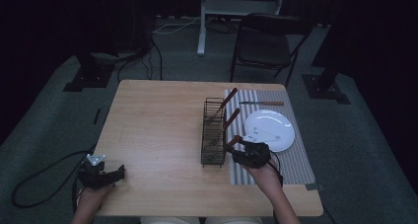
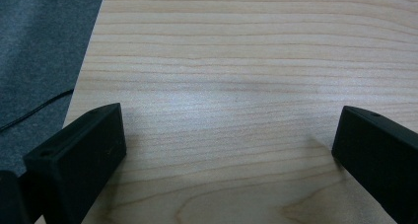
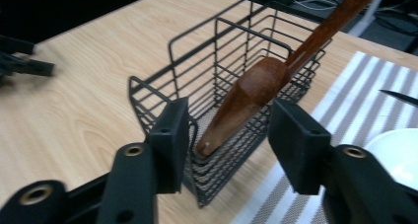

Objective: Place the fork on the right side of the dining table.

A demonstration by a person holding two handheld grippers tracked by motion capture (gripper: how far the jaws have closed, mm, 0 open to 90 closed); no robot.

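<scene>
A black wire caddy (image 1: pixel 213 132) stands mid-table, and brown wooden utensil handles lean out of its right side. My right gripper (image 1: pixel 251 154) is at the caddy's near end, open. In the right gripper view its two jaws sit on either side of the nearest wooden handle (image 3: pixel 246 103), with a gap on each side; the right gripper (image 3: pixel 231 135) is not touching it. A second handle (image 3: pixel 340 17) slants up behind. My left gripper (image 1: pixel 101 174) rests at the table's front left corner, and in its own view the left gripper (image 2: pixel 226 150) is open over bare wood.
A grey striped mat (image 1: pixel 296 160) lies right of the caddy, with a white plate (image 1: pixel 270 129) on it and a knife (image 1: pixel 261 103) at its far end. Beyond the table stands a black folding chair (image 1: pixel 266 46). Cables trail on the floor at left.
</scene>
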